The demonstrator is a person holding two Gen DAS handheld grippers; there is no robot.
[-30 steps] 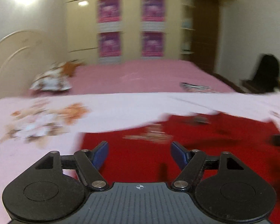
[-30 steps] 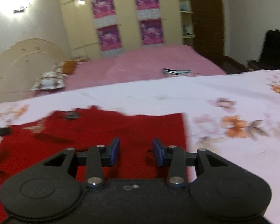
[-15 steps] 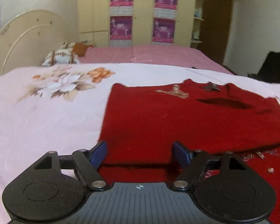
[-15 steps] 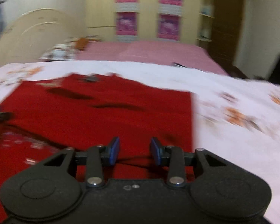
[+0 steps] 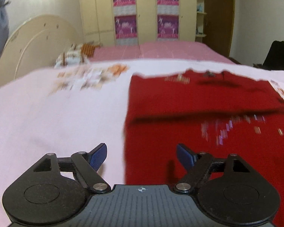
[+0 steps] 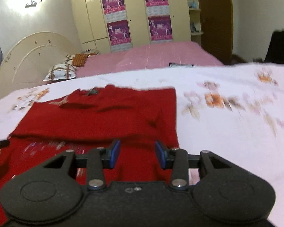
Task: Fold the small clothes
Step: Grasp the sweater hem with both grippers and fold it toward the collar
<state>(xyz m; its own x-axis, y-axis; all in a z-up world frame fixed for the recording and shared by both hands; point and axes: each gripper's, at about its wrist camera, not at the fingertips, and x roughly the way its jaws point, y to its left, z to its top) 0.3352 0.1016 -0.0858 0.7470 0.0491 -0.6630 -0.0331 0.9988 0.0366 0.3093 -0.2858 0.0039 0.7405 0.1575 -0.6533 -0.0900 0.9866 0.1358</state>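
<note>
While the red garment [image 5: 208, 113] lies flat on the pale floral bedsheet [image 5: 56, 117], both grippers have drawn back toward its near edge, one at each side. Half a second ago the left gripper [image 5: 141, 154] looked squarely over the red cloth; now its view has slid sideways, so that the garment's left edge runs down between its fingers, one blue pad [image 5: 97, 156] over the sheet and the other over the red. Its jaws stand wide apart with nothing clamped. The right gripper [image 6: 137, 154] sits near the garment's right edge, and its jaws, narrower, are opening with only flat cloth beneath them, not pinched. A folded-over layer already crosses the garment, its fold line showing as a dark crease in both views. Judging by this, one fold is done and both grippers are lining up on the near corners for the next one.
</note>
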